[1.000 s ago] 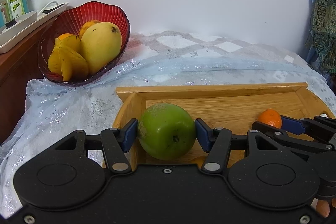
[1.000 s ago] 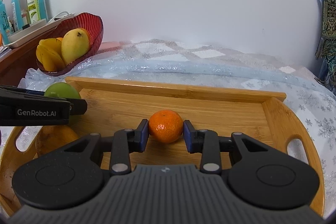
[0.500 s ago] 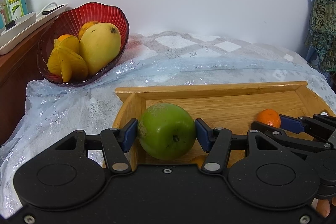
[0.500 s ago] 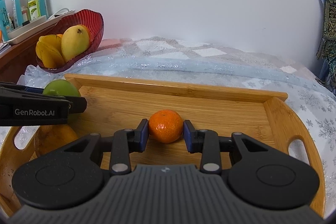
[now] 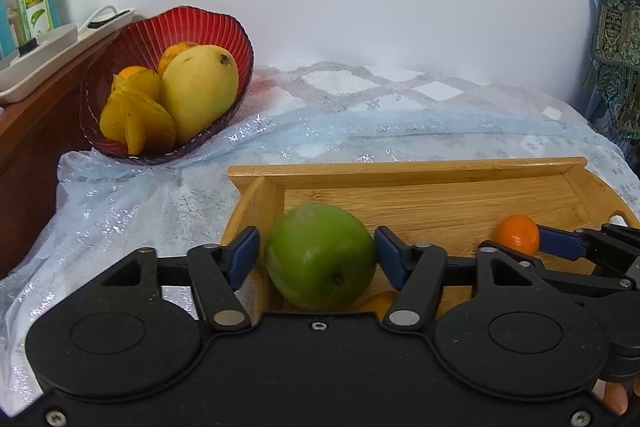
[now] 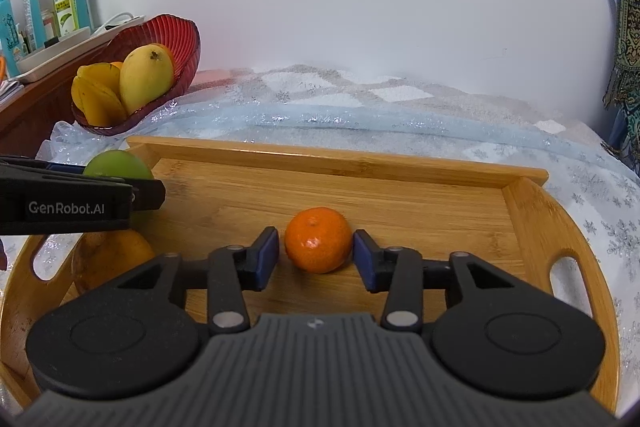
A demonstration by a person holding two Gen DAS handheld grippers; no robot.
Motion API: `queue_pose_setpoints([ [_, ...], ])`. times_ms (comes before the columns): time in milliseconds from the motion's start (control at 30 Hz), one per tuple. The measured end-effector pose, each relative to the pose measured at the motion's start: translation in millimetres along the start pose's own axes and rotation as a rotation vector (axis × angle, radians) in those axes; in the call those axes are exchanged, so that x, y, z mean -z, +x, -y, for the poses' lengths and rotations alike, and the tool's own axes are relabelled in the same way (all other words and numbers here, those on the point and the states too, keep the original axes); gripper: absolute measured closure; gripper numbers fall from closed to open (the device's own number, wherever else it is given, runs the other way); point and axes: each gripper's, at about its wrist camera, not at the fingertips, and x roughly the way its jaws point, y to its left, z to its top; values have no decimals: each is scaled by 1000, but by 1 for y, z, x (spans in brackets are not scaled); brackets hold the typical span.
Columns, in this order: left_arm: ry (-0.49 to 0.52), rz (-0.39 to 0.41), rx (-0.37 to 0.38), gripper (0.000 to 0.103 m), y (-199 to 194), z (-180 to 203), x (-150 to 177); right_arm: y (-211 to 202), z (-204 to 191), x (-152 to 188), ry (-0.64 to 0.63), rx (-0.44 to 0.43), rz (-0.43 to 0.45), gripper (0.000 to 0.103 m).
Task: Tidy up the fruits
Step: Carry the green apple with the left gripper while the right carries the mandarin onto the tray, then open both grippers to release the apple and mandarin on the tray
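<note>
Both jaws have just been opening: the right gripper [image 6: 315, 255] flanks the tangerine [image 6: 318, 239], the left gripper [image 5: 316, 257] seemingly clears the green apple [image 5: 320, 255].

We find the tray [image 6: 336, 163] on the cloth [image 6: 400, 123], the bowl [image 6: 184, 35] behind its left corner. In the tray the apple [image 5: 320, 255] lies far left, the mandarin [image 6: 319, 239] mid-floor, another fruit [image 6: 112, 259] before the apple.
</note>
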Motion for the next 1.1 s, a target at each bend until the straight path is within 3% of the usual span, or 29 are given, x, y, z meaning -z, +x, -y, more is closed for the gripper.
queue_pose_setpoints([
  [567,8,51,14,18,-58,-4,20,-51,-1,9,-22,-12,95,19],
  [1100,-26,104,36,11,-134,-7,75,-129,8,49,43,-71,217,11],
])
